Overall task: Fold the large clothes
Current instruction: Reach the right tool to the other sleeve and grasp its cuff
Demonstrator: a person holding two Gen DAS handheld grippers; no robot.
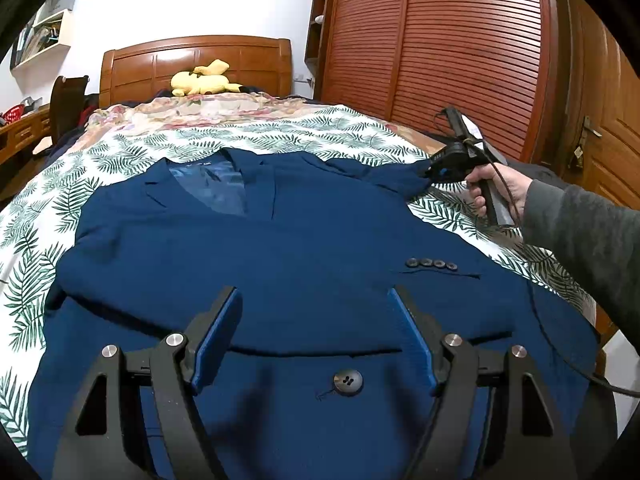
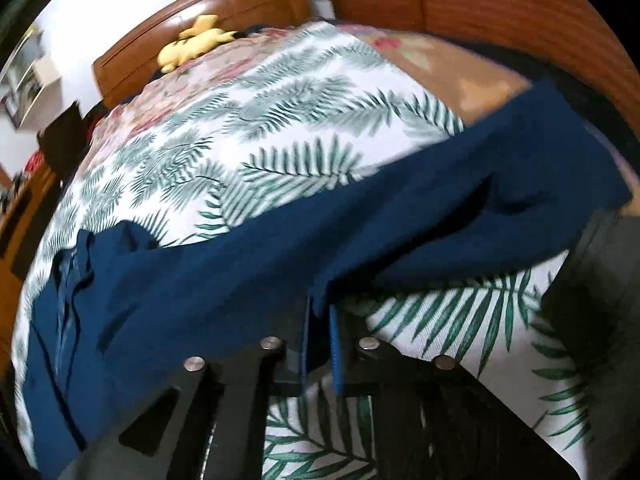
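A large navy blue suit jacket (image 1: 280,264) lies face up on the bed, collar toward the headboard, with one sleeve folded across its front. My left gripper (image 1: 316,296) is open and empty just above the jacket's lower front, near a dark button (image 1: 348,382). My right gripper (image 1: 434,170) is shut on the jacket's right shoulder edge and holds it lifted off the bedspread. In the right wrist view the shut gripper (image 2: 320,312) pinches the blue cloth (image 2: 360,224), which drapes across the frame.
The bed has a white bedspread with green leaf print (image 1: 280,132) and a wooden headboard (image 1: 196,64). A yellow plush toy (image 1: 202,80) lies by the headboard. A brown slatted wardrobe (image 1: 440,48) stands on the right, a desk and chair (image 1: 64,108) on the left.
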